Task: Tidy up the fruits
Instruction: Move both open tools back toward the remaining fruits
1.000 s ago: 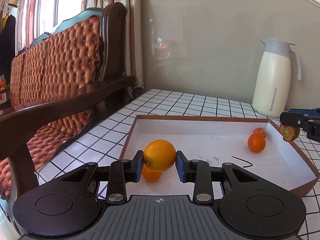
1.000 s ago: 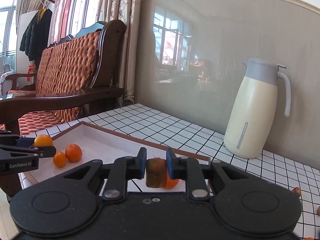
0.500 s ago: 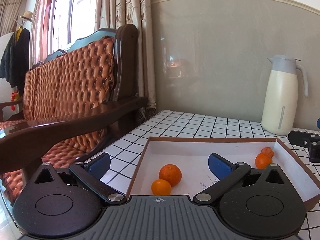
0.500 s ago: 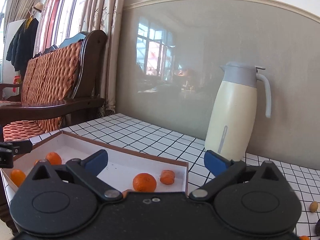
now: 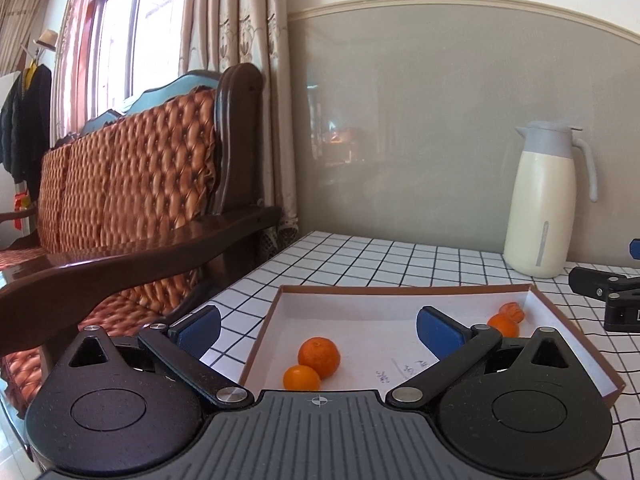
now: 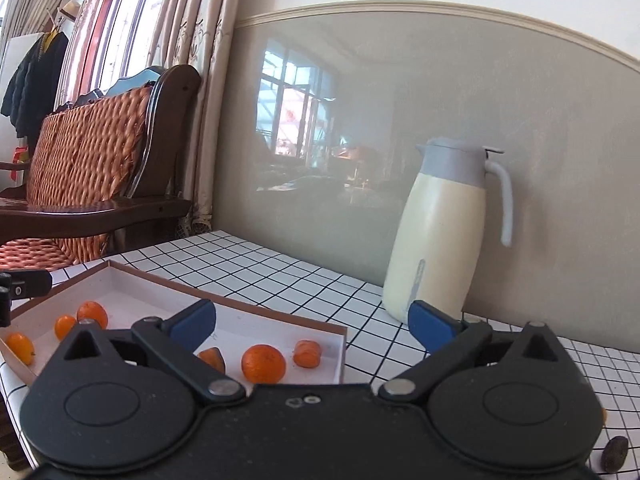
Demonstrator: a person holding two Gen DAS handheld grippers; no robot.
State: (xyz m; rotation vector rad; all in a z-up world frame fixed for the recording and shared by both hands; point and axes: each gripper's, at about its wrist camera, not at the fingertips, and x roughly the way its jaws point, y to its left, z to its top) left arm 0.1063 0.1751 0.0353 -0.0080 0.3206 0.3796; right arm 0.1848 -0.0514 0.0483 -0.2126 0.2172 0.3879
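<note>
— How is the light?

— Bright daylight comes from the window (image 5: 116,44) at the far left, blown out to white behind the curtains (image 5: 236,40).

— Any glare?

— The glossy grey wall panel (image 6: 360,152) mirrors a window, and the wooden armrest (image 5: 160,248) shines.

— Sharpness?

— Mostly crisp; the sofa cushion (image 6: 84,148) smears in the right wrist view. Straight lines bow, and the corners go black.
</note>
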